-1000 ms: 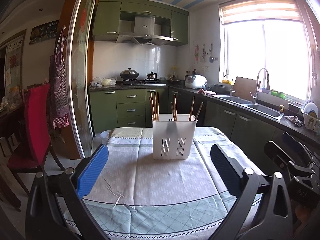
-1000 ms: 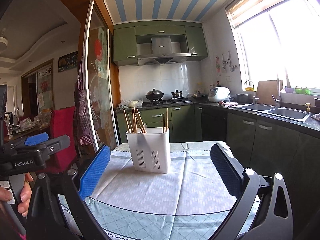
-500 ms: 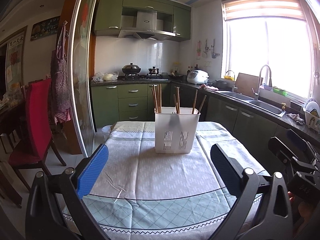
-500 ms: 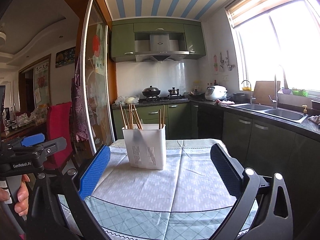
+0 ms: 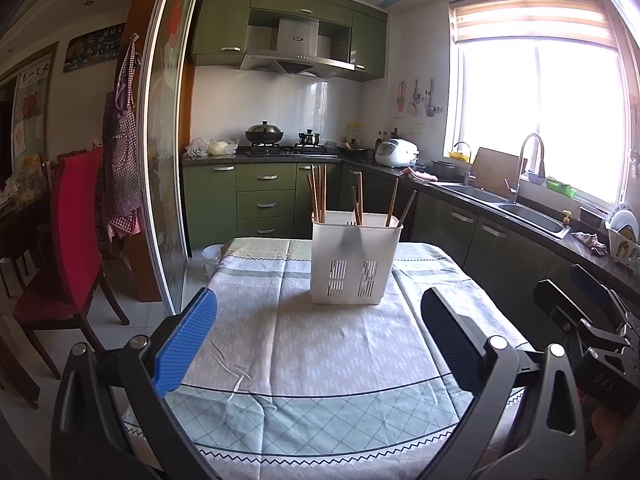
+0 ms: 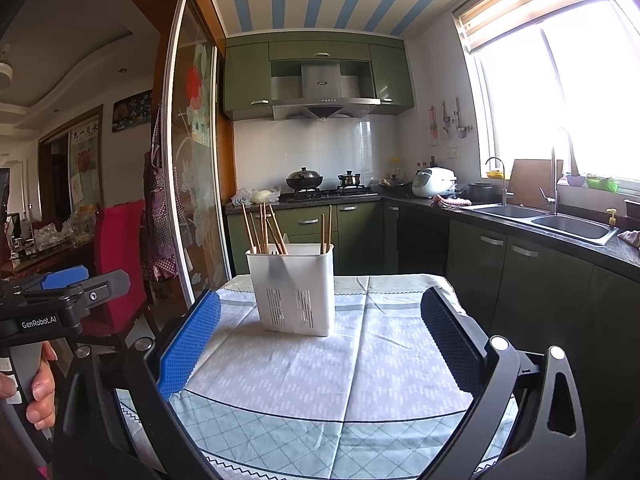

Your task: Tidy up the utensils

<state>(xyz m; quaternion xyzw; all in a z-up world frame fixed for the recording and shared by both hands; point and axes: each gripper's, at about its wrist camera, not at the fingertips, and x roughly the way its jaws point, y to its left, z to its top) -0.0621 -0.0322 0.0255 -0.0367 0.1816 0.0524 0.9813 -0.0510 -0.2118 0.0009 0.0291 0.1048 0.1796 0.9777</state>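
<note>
Both tongs empty, chopsticks already in the holder

Nearest, the left gripper and the right gripper hover above the near edge of the tablecloth, each with its blue pads spread wide and nothing between them. Farther back the white utensil holder stands upright on the cloth, wooden chopsticks leaning inside it in several clusters. No loose utensil shows on the table, so the sorting looks done or nearly so.

Left tool and right tool both gape wide, holding nothing.
</note>
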